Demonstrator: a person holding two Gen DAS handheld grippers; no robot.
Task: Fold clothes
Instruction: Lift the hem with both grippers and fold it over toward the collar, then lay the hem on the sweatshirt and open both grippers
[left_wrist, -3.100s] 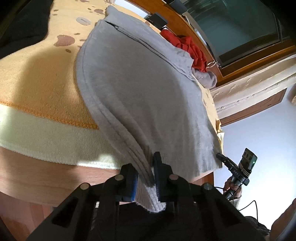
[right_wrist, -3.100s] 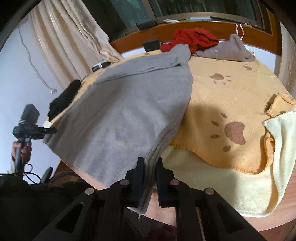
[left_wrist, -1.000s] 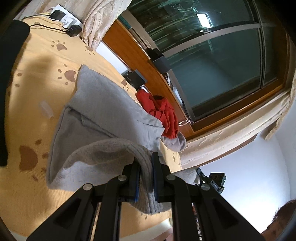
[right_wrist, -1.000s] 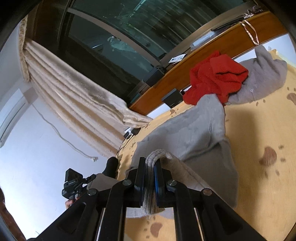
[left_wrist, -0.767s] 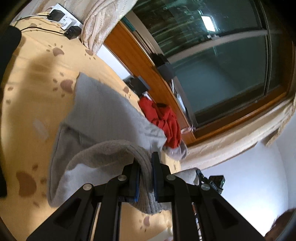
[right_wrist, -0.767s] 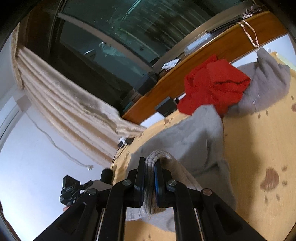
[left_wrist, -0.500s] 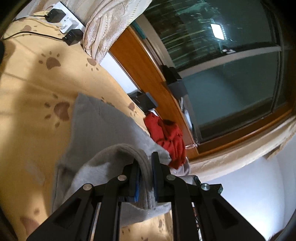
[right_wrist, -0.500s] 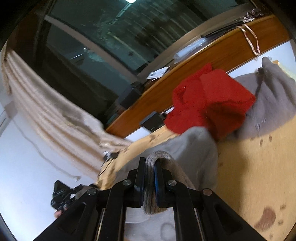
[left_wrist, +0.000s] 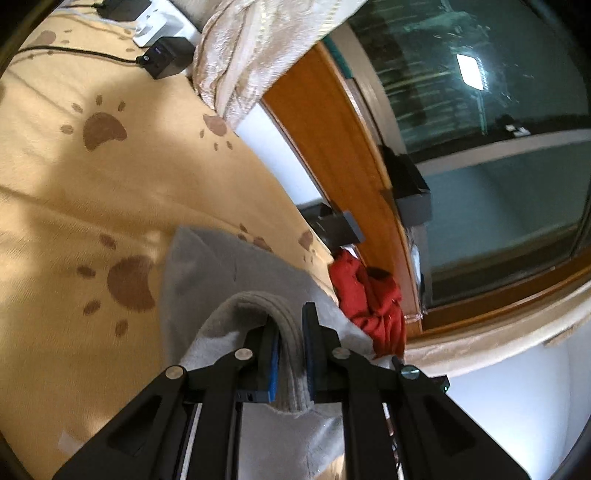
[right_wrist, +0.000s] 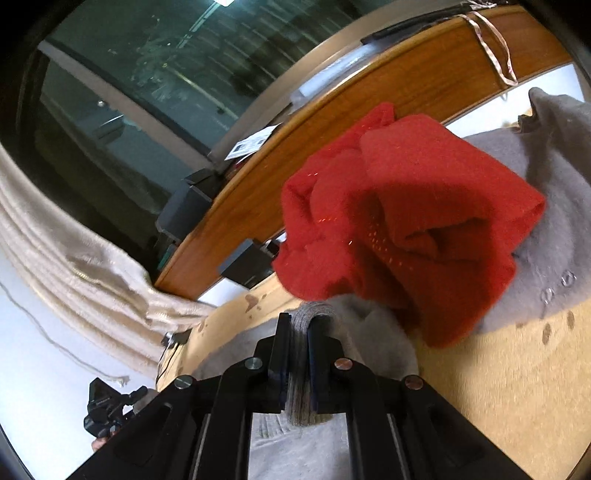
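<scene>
A grey knit sweater (left_wrist: 207, 269) lies on a yellow blanket with brown paw prints (left_wrist: 74, 206). Its ribbed hem is folded over and pinched in my left gripper (left_wrist: 290, 321), which is shut on it. In the right wrist view the same grey sweater (right_wrist: 373, 328) has its ribbed hem clamped in my right gripper (right_wrist: 297, 325), also shut. Both hems are carried over the sweater's upper part, close to the far end of the blanket. The sweater below the grippers is mostly hidden by them.
A crumpled red garment (right_wrist: 399, 229) lies just beyond the sweater, on another grey garment (right_wrist: 554, 229). A wooden window sill (left_wrist: 332, 155) with small black boxes (left_wrist: 332, 225), a beige curtain (left_wrist: 258, 48) and chargers with cables (left_wrist: 162, 59) border the blanket.
Both grippers have carried the grey hem forward across the blanket toward the window. The red garment and the sill now loom much nearer, and less of the sweater shows ahead.
</scene>
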